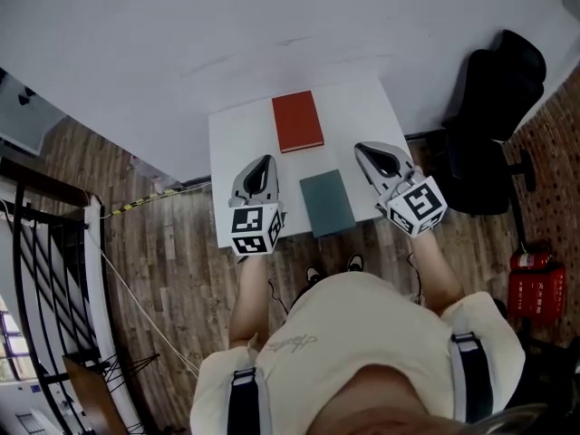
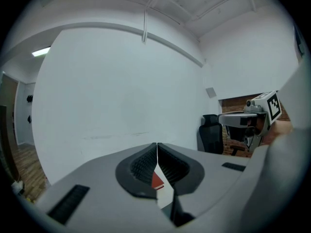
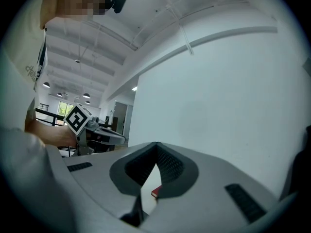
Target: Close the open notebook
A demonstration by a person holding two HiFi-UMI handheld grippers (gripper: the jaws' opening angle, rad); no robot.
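Two closed books lie on a small white table (image 1: 236, 125). A red notebook (image 1: 297, 121) rests flat at the table's far middle, and a sliver of the red notebook (image 2: 156, 180) shows below my left jaws, its corner (image 3: 156, 191) below my right jaws. A grey-green notebook (image 1: 327, 203) lies closed at the near edge. My left gripper (image 1: 264, 163) hovers over the table's left part, shut and empty. My right gripper (image 1: 362, 149) is held above the right part, also shut with nothing in it. Both point toward the wall.
A black office chair (image 1: 485, 134) stands right of the table, with a red fire extinguisher (image 1: 535, 284) on the wooden floor nearby. A white wall (image 1: 272, 25) runs behind the table. A black railing (image 1: 36, 288) is at the left.
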